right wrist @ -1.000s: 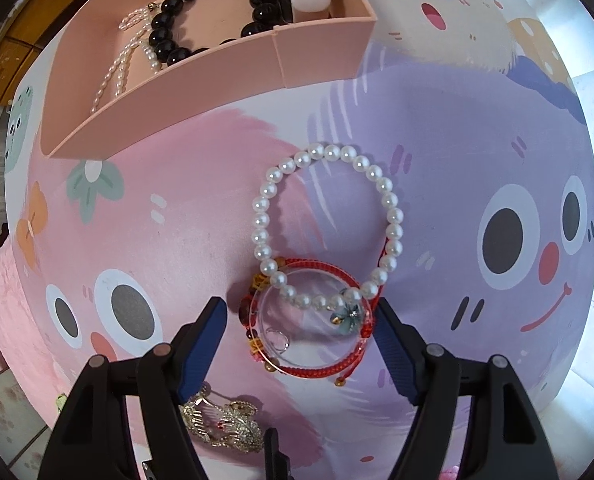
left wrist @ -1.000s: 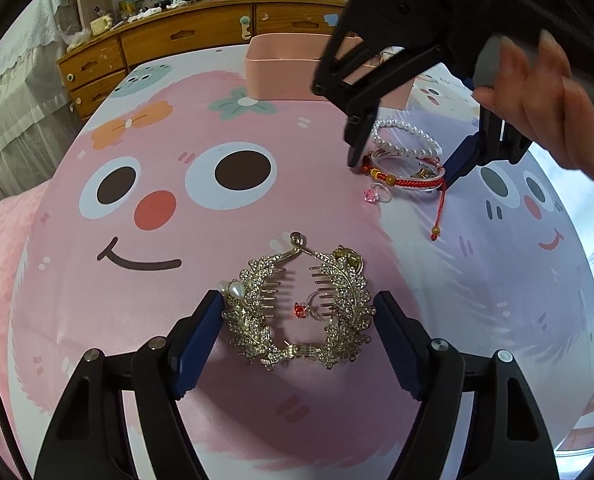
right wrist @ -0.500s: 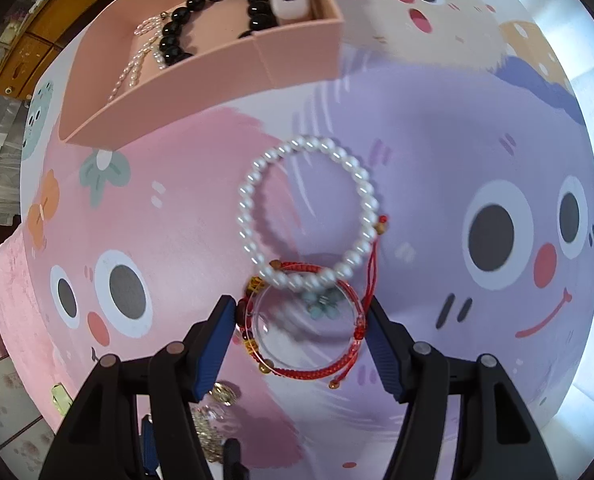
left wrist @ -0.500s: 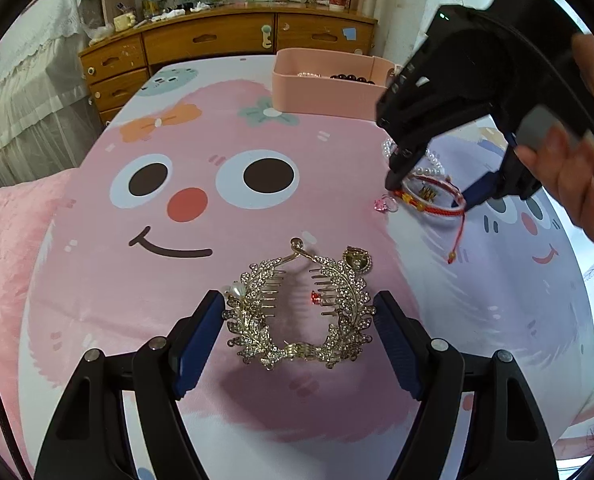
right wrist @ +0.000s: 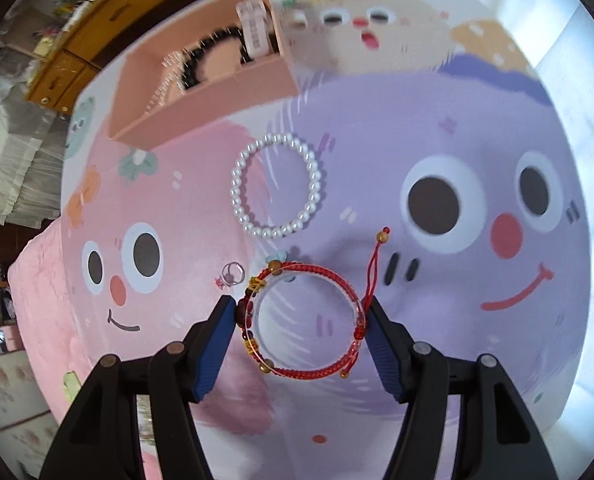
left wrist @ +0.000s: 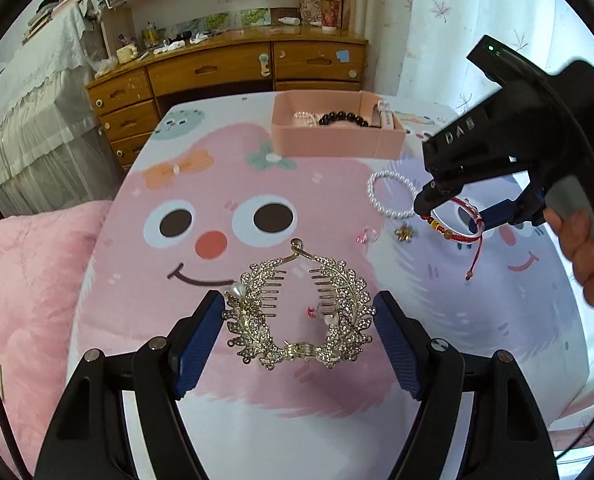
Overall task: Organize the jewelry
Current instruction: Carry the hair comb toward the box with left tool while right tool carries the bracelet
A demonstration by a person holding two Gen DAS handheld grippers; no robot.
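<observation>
From your left wrist camera, your left hand-held gripper (left wrist: 297, 334) is released, its blue pads (left wrist: 197, 344) standing apart on either side of the gold leaf hair comb (left wrist: 299, 310), which appears to lie on the cartoon-face cloth (left wrist: 225, 196) covering the worktop; you cannot tell whether the pads touch it. Off to the right in this view, your right hand-held gripper (left wrist: 457, 216) carries the red cord bracelet (left wrist: 455, 222), whose cord tail hangs down loose. Just left of it the pearl bracelet (left wrist: 393, 194) lies flat on the cloth, with a small pink ring (left wrist: 367, 235) and a little gold flower charm (left wrist: 405, 233) near it. Farther back sits the pink box (left wrist: 337, 142), holding a black bead bracelet (left wrist: 343, 119) and some pearl pieces. A wooden dresser (left wrist: 225, 68) stands behind the worktop. From your right wrist camera, your right hand-held gripper (right wrist: 299, 322) is grasping the red cord bracelet (right wrist: 303, 322), with both blue pads (right wrist: 216, 342) pressed against its outer sides and the ring of cord held open between them; a clear bangle seems to sit inside the cord, though that is hard to tell. Beyond it the pearl bracelet (right wrist: 275, 192) rests on the cloth, apart from the held one, the small ring (right wrist: 231, 274) lies to the left, and the pink box (right wrist: 201, 96) is blurred farther back.
</observation>
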